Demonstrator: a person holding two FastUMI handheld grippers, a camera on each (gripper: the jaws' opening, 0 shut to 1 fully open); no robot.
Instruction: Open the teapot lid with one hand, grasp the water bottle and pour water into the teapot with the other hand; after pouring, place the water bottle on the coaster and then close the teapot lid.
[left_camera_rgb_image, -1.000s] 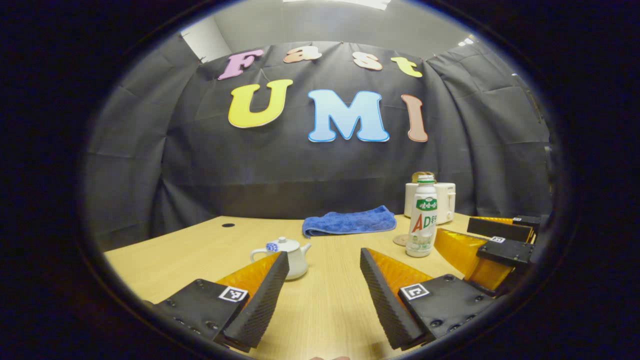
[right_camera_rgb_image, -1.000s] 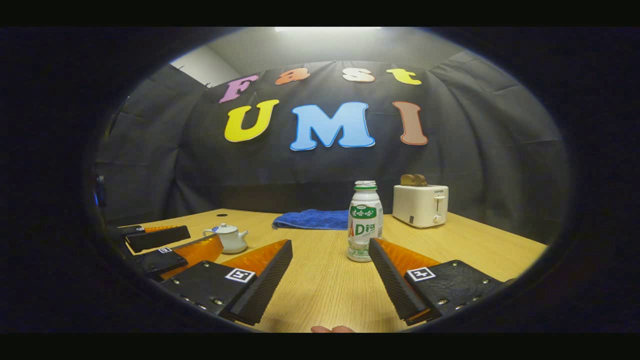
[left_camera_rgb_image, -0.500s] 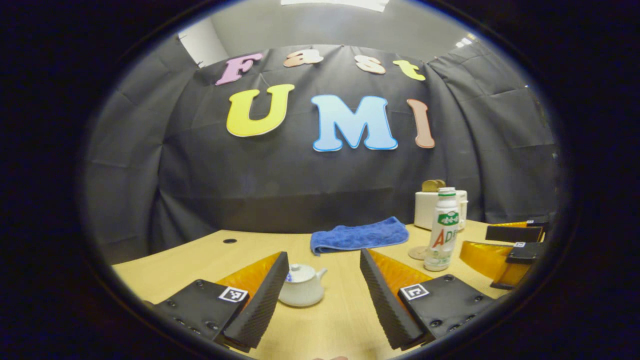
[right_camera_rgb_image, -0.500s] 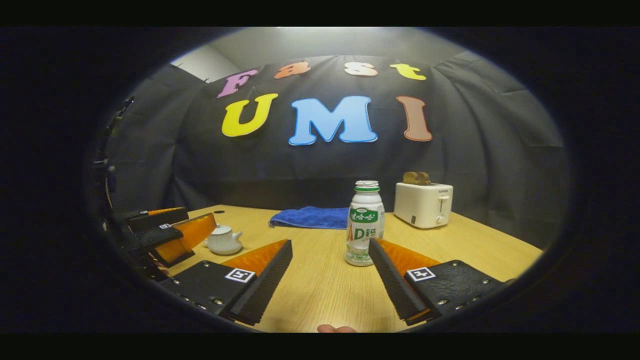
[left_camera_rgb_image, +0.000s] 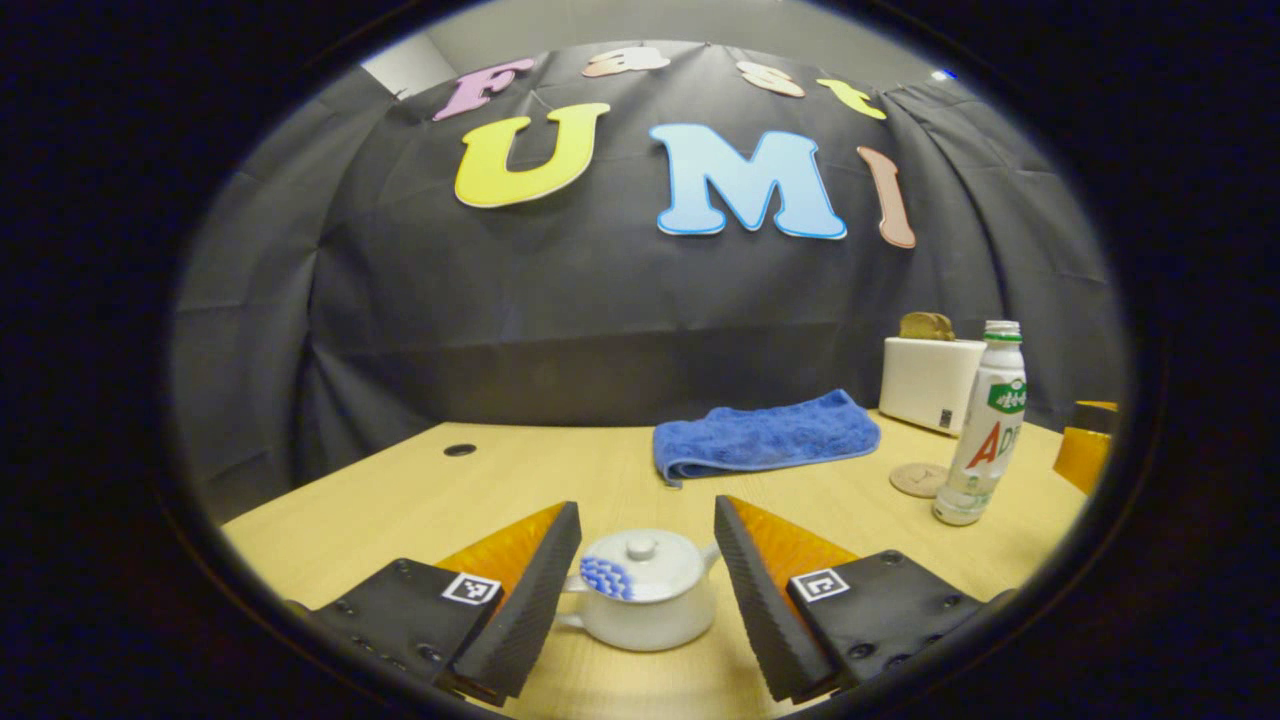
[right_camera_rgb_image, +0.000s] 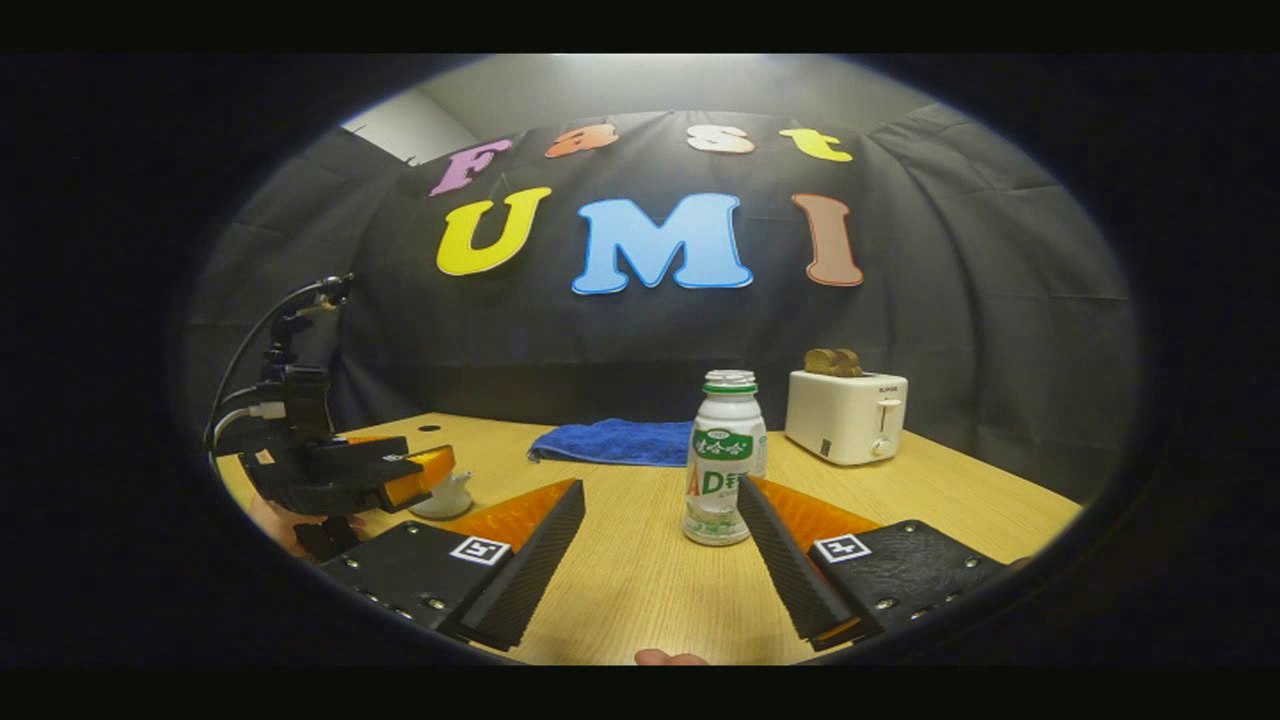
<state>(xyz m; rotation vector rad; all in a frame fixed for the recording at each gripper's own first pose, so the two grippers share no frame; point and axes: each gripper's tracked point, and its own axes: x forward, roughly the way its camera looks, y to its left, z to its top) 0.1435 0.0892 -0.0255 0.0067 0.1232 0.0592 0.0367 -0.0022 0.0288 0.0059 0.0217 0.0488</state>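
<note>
Two letters — "AD" — on water bottle (right_camera_rgb_image: 724, 470)

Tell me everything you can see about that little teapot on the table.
The teapot is small, squat and white, glossy like ceramic, with a blue dotted patch on its shoulder. Its lid, with a round knob, sits closed on top; the spout is partly hidden. It stands upright on the wooden table, between the open fingers of the left gripper, which do not visibly press it.
</note>
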